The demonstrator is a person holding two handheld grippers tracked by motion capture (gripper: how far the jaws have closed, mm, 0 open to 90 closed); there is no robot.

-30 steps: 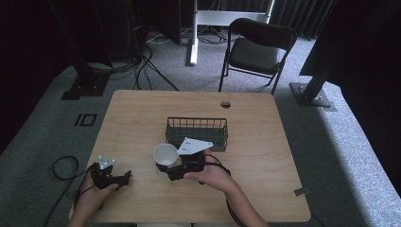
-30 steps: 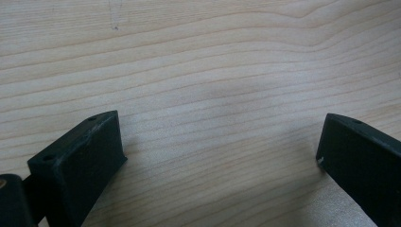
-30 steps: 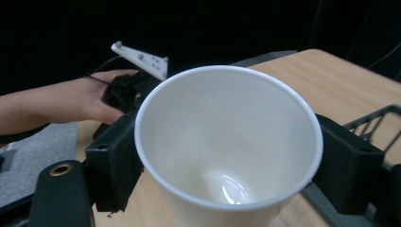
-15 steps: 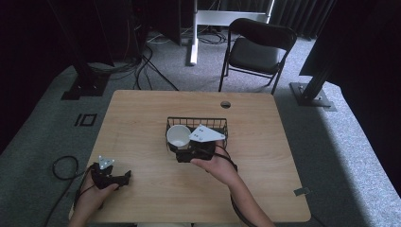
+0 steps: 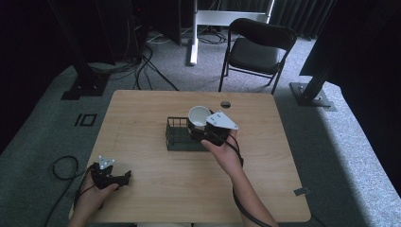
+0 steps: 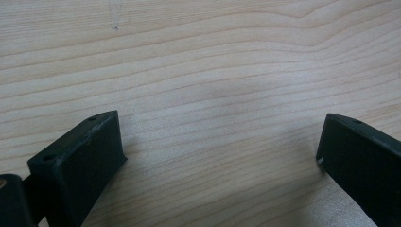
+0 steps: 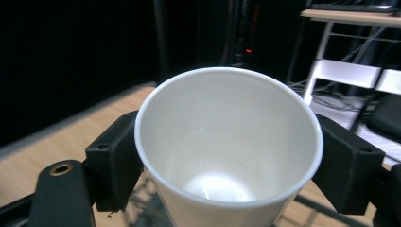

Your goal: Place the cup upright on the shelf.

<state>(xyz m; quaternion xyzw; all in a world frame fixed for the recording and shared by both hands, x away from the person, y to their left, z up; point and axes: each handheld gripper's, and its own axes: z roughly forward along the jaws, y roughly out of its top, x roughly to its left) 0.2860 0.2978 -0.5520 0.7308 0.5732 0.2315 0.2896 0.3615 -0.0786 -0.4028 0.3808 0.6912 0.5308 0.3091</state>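
The right gripper [image 5: 201, 128] clamps a white paper cup [image 5: 199, 115] between its jaws (the cup's mouth is open and empty), held above the right end of a black wire basket [image 5: 178, 134] on the light wooden table [image 5: 189, 189]. The left gripper [image 5: 124, 177] rests near the table's front left corner, jaws spread wide, grasping nothing.

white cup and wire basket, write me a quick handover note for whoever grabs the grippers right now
Right gripper: shut on the white paper cup, jaws on either side of its wall, held upright and empty above the right end of the black wire basket in the high view.
Left gripper: open, holding nothing, low over the wooden table at its near left corner.
Done: cup lifted and brought over the basket.
Left: probably lower the cup into the basket and release.
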